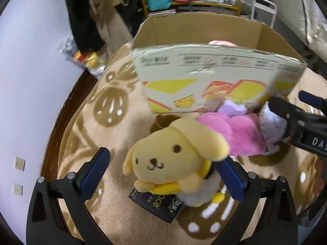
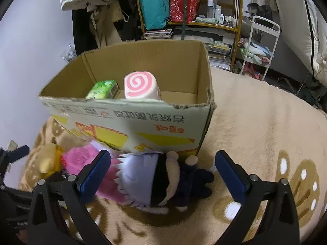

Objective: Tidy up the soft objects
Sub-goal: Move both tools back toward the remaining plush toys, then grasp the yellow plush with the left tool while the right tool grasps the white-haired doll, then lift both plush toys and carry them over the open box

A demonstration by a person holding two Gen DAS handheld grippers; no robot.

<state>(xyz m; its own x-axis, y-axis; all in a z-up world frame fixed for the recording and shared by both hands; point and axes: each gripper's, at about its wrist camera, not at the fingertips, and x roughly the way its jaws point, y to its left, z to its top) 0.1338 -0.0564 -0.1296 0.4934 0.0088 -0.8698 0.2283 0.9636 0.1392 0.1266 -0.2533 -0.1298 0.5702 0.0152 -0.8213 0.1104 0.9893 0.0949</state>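
A yellow dog plush (image 1: pixel 173 159) lies on the beige blanket between the wide-apart fingers of my left gripper (image 1: pixel 163 173), which is open. A pink plush (image 1: pixel 235 134) lies behind it, also in the right wrist view (image 2: pixel 81 157). A white-haired doll in dark clothes (image 2: pixel 163 181) lies between the open fingers of my right gripper (image 2: pixel 161 173), in front of the cardboard box (image 2: pixel 126 120). In the box are a pink swirl cushion (image 2: pixel 141 87) and a green pack (image 2: pixel 102 89). The right gripper also shows in the left wrist view (image 1: pixel 286 118).
A black packet (image 1: pixel 155 206) lies under the dog plush. The beige patterned blanket (image 2: pixel 265 122) covers the round table. Behind stand a shelf (image 2: pixel 188 20) with bags and books, hanging clothes (image 2: pixel 98 24) and a white cart (image 2: pixel 259 47).
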